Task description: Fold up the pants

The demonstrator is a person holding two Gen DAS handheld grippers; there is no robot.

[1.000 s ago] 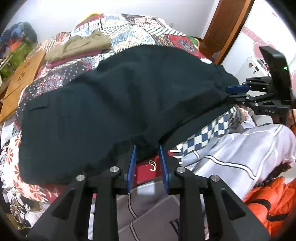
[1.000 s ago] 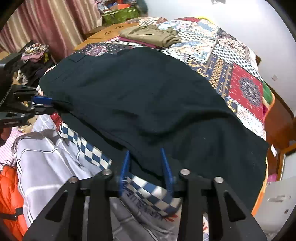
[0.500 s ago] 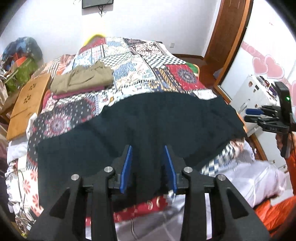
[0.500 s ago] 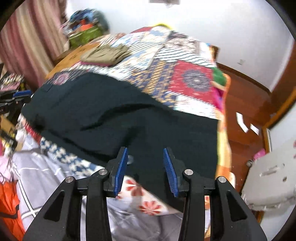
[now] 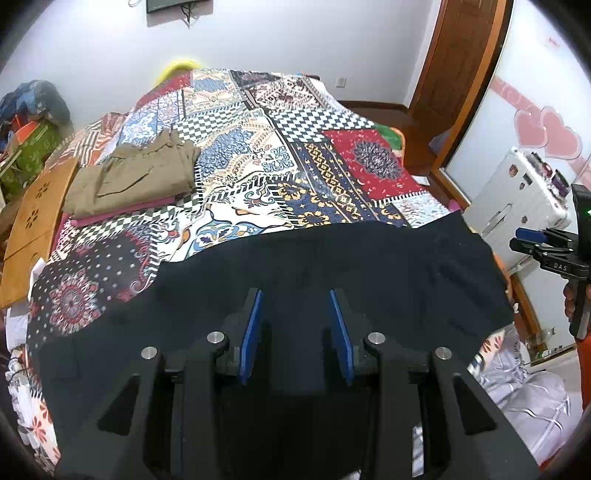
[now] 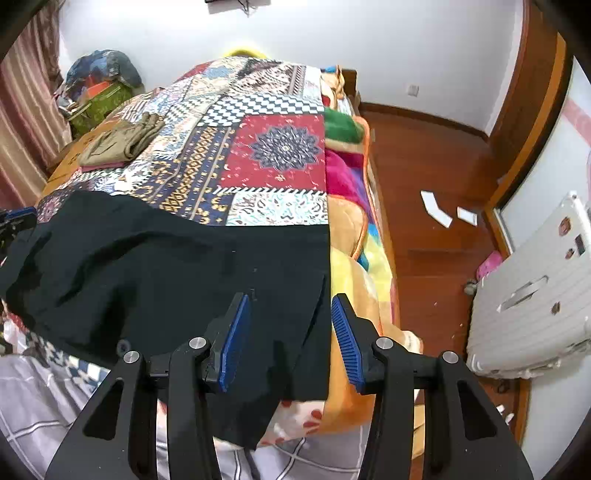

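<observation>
1. Blue-padded fingers [image 5: 250, 328] of the left gripper [image 5: 295, 330] stand parted above the black pants [image 5: 332, 266], clamping nothing; the dark cloth lies below the gap, untouched by the pads.
2. Jaws of the right gripper [image 6: 290, 334] are opening, its ribbed blue pads [image 6: 345, 339] straddling the pants' hem end [image 6: 258, 280] without pressing on it.
3. Spread flat, the black pants lie across the near end of the bed, one end draped over the bed's edge beside an orange and yellow fleece blanket [image 6: 351, 236].
4. Beneath them, a patchwork quilt of red, navy and checkered panels [image 5: 295, 155] covers the mattress towards the far wall.
5. Near the quilt's far left side, a folded khaki garment [image 5: 133, 181] rests on a folded maroon one [image 5: 122, 212], well apart from the pants.
6. At the right of the left wrist view, the right gripper is seen held in a hand [image 5: 570, 301] beside a white hard-shell suitcase [image 5: 517, 206].
7. White slips of paper [image 6: 436, 208] lie on the reddish wooden floor [image 6: 424, 166] past the bed.
8. Farthest back, a heap of bags and bundled cloth [image 6: 99, 85] sits against the white wall [image 6: 295, 33].
</observation>
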